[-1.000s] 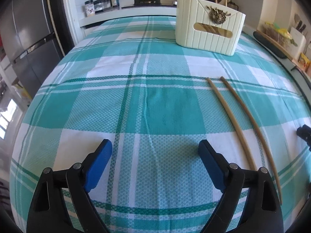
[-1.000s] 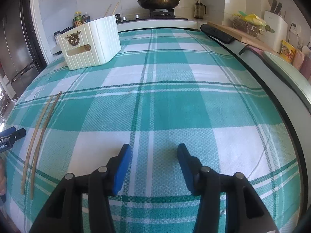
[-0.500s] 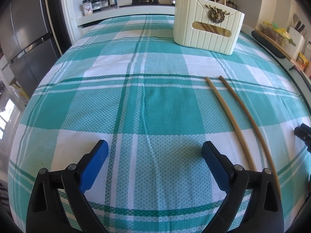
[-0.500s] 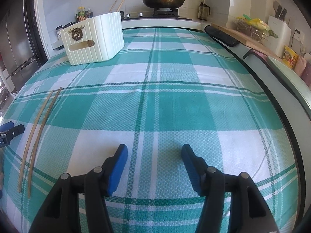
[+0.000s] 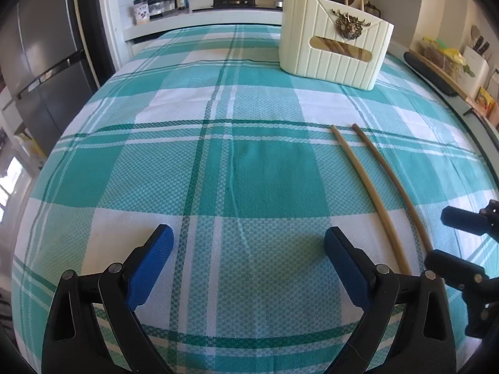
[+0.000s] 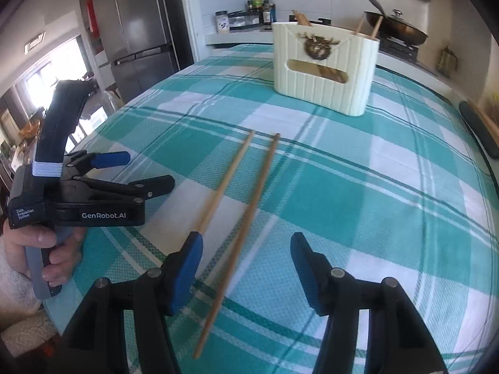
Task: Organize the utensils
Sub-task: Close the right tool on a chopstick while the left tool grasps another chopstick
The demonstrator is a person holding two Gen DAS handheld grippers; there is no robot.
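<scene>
Over chopsticks [image 6: 246, 193] now: right claw [image 6: 246, 268]

In the left wrist view the near ends of the two chopsticks [image 5: 371, 193] vanish behind the left gripper [image 5: 246, 252] and right gripper [image 5: 461, 243], itself cut by the frame edge. The holder [image 6: 324, 68] hides most of its contents, perhaps more chopsticks. The left chopstick's near end is hidden behind the right gripper's blue pad [image 6: 187, 268].

Teal-and-white plaid tablecloth [image 5: 218, 162] fills the middle; tan chopsticks [image 6: 249, 187] right of centre; cream ribbed holder [image 5: 333, 50] upper right; black grippers, blue pads [image 5: 149, 261], along the bottom.
</scene>
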